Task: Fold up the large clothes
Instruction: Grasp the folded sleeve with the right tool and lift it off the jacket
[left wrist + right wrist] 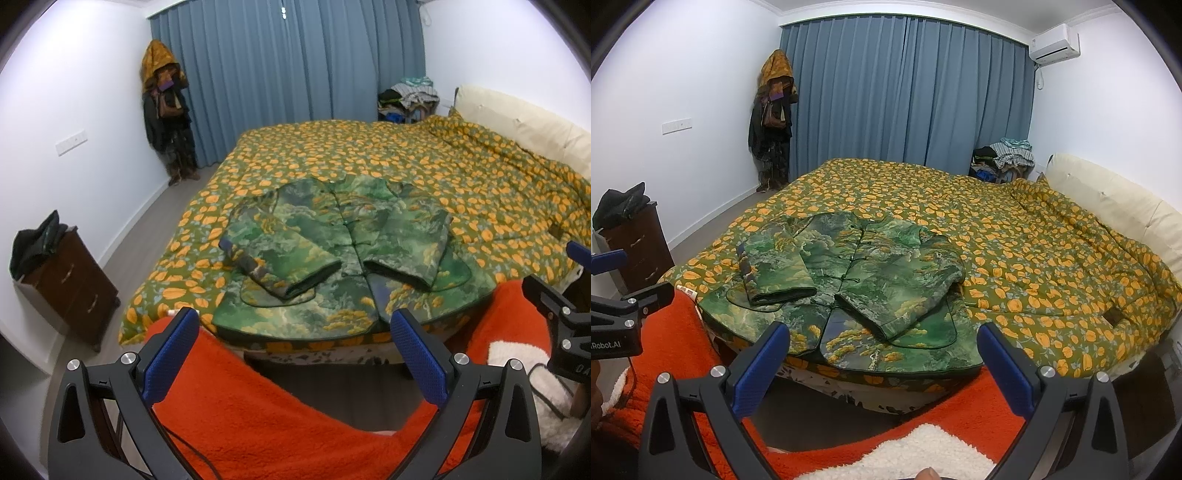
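A green landscape-print padded jacket (332,251) lies flat, front up, near the foot of the bed (369,155), both sleeves folded in across its chest. It also shows in the right wrist view (871,280). My left gripper (293,325) is open and empty, held back from the jacket's hem over the bed's foot edge. My right gripper (882,339) is open and empty, just short of the hem. The right gripper's body shows at the right edge of the left wrist view (561,314).
An orange fleece garment (258,413) with white trim (905,454) is below both grippers. A dark wooden cabinet (70,284) stands left. Blue curtains (908,96), a coat rack (772,118) and a clothes pile (1004,158) are at the back.
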The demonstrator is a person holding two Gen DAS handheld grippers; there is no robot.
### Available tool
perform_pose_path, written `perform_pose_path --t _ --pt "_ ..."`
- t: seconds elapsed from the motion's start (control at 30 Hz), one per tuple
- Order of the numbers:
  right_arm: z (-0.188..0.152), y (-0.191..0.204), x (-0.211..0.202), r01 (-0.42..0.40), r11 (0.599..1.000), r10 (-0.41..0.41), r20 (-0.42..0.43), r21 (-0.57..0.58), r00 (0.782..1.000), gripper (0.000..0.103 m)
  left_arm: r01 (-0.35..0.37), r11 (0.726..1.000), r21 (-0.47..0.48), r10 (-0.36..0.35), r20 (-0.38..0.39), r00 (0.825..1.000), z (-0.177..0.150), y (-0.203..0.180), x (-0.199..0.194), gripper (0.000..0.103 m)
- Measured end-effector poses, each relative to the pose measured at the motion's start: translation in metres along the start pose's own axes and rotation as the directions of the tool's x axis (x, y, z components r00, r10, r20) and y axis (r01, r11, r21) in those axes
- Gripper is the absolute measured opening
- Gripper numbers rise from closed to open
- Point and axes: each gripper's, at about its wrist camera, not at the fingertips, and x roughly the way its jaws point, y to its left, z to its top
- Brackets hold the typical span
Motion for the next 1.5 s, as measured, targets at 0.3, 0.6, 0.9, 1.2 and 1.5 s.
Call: perform_pose_path --t 0.3,0.6,0.9,1.2,1.5 --pt "0.006 -0.002 -0.002 -0.055 0.998 0.055 0.030 0.002 0.998 0.103 0.064 0.997 -0.051 -0.064 0.008 0.998 0.008 0.020 0.004 0.103" --pt "0.052 -0.025 0.031 -0.222 0.963 0.244 0.149 -0.153 0.958 0.103 0.121 0.993 0.005 -0.121 0.111 0.986 0.051 0.049 0.052 0.103" --pt "0.023 -0.004 0.186 -0.284 0.912 0.227 -0.213 -0.297 0.950 0.103 0.268 0.944 0.190 -0.245 -0.137 0.960 0.031 0.016 0.178 0.103" --pt "-0.015 0.016 0.304 -0.356 0.861 0.186 -0.426 -0.363 0.885 0.103 0.303 0.908 0.288 -0.221 -0.284 0.933 0.020 0.000 0.282 0.103" --pt "-0.035 0.016 0.343 -0.367 0.857 0.158 -0.492 -0.363 0.856 0.101 0.270 0.927 0.261 -0.180 -0.321 0.930 0.012 0.011 0.319 0.103"
